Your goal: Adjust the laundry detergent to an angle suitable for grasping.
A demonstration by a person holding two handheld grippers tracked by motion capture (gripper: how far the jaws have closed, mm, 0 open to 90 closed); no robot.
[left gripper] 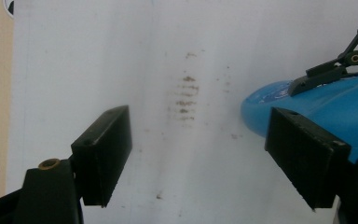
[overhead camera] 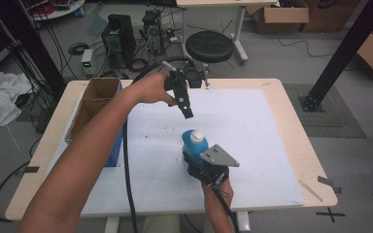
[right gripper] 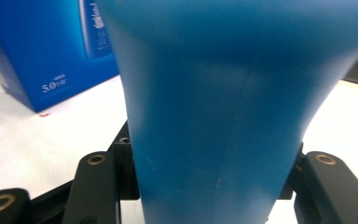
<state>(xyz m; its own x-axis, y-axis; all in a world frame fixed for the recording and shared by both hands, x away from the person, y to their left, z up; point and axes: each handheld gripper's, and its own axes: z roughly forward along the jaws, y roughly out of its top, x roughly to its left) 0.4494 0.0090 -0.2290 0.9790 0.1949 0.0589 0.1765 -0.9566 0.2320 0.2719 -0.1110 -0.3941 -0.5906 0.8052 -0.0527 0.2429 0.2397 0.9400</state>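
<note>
Fingers [right gripper: 205, 186] clamp blue bottle [overhead camera: 194, 141].

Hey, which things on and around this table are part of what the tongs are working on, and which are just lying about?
In the job:
- blue bottle with a white cap, clamped in the right tongs
- left tongs, open above it

Lying about:
- open cardboard box with its blue side
- white board covering the table
- black stool

The right gripper [right gripper: 209, 186] presses its two black jaws against both sides of a blue plastic bottle [right gripper: 223, 102]. Behind, at the left, a blue box [right gripper: 42, 51] stands on the white table surface [right gripper: 37, 144].
</note>
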